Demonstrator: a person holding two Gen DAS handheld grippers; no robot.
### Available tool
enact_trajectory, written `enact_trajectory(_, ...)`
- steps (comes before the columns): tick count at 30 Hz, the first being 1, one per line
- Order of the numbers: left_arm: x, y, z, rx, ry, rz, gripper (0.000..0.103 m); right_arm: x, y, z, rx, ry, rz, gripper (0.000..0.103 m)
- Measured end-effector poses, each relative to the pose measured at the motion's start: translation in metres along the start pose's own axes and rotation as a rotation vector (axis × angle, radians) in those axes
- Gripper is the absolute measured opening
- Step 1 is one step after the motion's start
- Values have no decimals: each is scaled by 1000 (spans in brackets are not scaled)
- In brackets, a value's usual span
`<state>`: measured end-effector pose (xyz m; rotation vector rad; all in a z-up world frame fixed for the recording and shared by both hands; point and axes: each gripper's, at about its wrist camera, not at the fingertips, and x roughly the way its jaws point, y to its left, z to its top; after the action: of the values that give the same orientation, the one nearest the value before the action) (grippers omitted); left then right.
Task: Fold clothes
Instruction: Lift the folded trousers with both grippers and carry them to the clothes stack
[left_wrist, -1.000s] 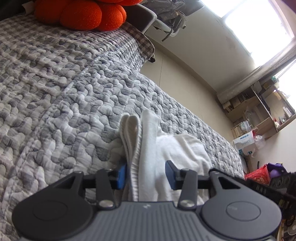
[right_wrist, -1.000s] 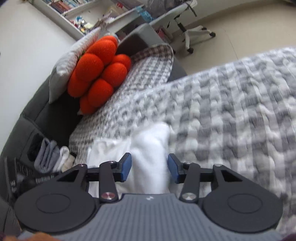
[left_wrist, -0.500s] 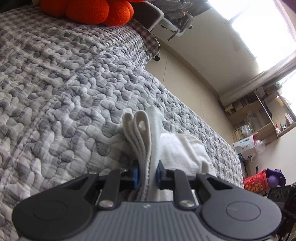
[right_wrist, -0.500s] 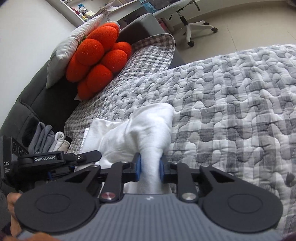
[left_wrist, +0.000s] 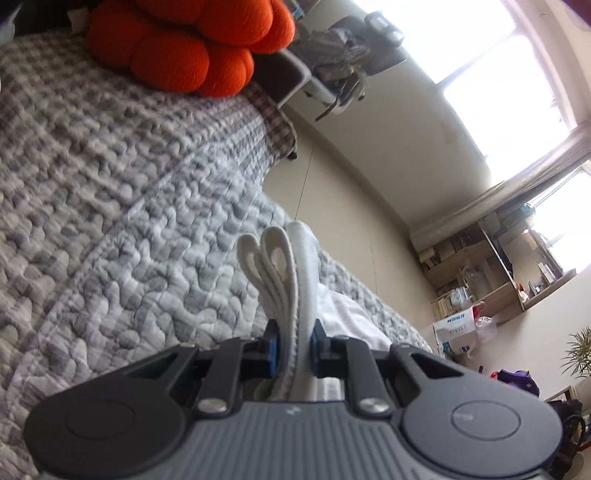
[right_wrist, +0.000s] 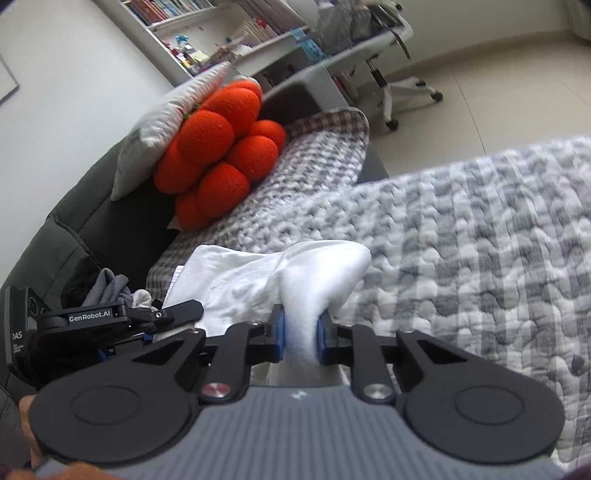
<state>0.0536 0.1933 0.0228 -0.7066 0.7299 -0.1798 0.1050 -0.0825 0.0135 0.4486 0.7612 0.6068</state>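
On the grey quilted bed (left_wrist: 110, 229), both the left gripper (left_wrist: 293, 349) and right gripper (right_wrist: 300, 334) pinch the white garment (right_wrist: 258, 280), probably a shirt; lift evenly, keeping the edge taut.

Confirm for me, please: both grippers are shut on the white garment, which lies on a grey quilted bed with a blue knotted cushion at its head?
Not quite: the cushion is orange, not blue, as the right wrist view shows. Both the left gripper and the right gripper are shut on the white garment over the grey quilted bed.

Grey quilted bed (left_wrist: 110, 229), orange cushion (right_wrist: 221, 155), bookshelves (right_wrist: 207, 33), swivel chair (right_wrist: 384, 55), bright window (left_wrist: 498, 62), pale floor (right_wrist: 498, 85)
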Motion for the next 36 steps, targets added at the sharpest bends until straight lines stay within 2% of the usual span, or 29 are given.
enact_trajectory(7, 2, 0, 0, 40, 12, 39, 17, 10, 9, -6, -50, 31, -48, 21)
enact_trajectory(16, -1, 2, -1, 41, 5, 37, 17, 11, 12, -9, -65, 33, -61, 21)
enact_trajectory(27, 1, -10, -5, 132, -7, 123, 17, 16, 20, -12, -104, 51, -92, 21)
enact_trajectory(36, -5, -13, -5, 157, -17, 129, 17, 20, 28, -16, -138, 65, -122, 21)
